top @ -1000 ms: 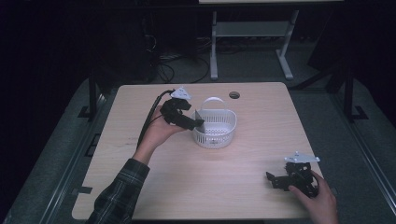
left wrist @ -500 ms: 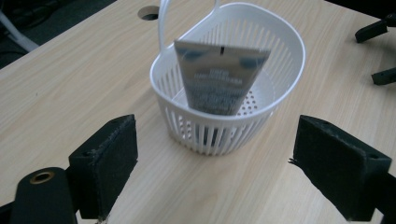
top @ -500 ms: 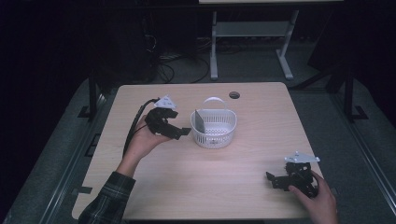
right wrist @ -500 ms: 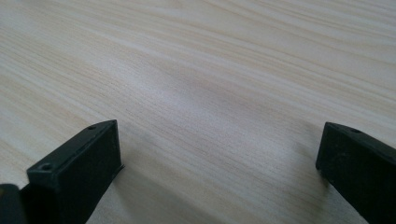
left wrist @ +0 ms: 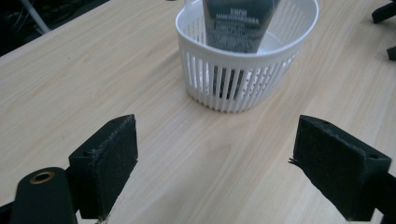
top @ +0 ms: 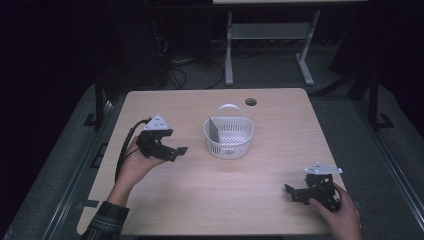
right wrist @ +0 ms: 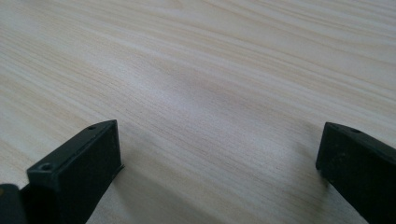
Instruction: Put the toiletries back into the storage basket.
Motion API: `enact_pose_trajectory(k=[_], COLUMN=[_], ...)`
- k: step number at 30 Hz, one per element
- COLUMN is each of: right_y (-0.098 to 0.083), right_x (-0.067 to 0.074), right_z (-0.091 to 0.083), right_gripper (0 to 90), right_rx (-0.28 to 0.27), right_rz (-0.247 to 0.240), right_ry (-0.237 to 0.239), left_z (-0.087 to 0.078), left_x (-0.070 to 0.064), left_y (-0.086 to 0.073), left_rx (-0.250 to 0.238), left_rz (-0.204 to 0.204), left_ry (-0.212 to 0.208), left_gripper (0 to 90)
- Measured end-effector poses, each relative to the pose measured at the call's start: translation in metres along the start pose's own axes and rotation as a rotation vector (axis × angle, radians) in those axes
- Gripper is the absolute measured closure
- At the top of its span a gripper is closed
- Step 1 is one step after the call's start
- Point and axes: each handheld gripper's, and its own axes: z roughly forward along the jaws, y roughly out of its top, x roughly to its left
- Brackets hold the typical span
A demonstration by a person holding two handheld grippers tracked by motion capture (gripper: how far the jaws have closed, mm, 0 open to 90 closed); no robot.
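A white slatted basket (top: pixel 229 137) (left wrist: pixel 247 60) with a thin handle stands at the middle of the wooden table (top: pixel 200 200). A dark grey tube (top: pixel 213 130) (left wrist: pixel 238 23) with pale lettering leans upright inside it, against its left wall. My left gripper (top: pixel 179 151) (left wrist: pixel 215 163) hovers left of the basket, open, nothing between its jaws, pointing at the basket. My right gripper (top: pixel 295 194) (right wrist: pixel 219 172) rests low near the table's front right corner, open over bare wood.
A round cable hole (top: pixel 251 102) sits at the table's far edge, right of centre. A metal stand (top: pixel 270 35) and cables lie on the dark floor behind the table. Bare wood lies between the two grippers.
My left gripper has drawn back leftward and toward the person, away from the basket, leaving the tube standing in it. The right gripper has stayed put.
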Motion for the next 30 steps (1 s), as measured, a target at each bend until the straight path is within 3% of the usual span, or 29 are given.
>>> enact_pose_trajectory(k=[10,16,30], right_y=[0.000,0.000,0.000], right_x=[0.000,0.000,0.000], right_z=[0.000,0.000,0.000], right_gripper=[0.0,0.0,0.0], right_rx=[0.000,0.000,0.000], right_rz=[0.001,0.002,0.002], right_ry=[0.000,0.000,0.000], left_z=[-0.012,-0.017,-0.019], left_x=[-0.002,-0.004,-0.013], left_y=[-0.035,-0.056,-0.105], left_rx=[0.000,0.001,0.010], left_rz=[-0.016,-0.023,-0.057], left_ry=[0.020,0.052,0.078], left_gripper=[13.0,13.3,13.4])
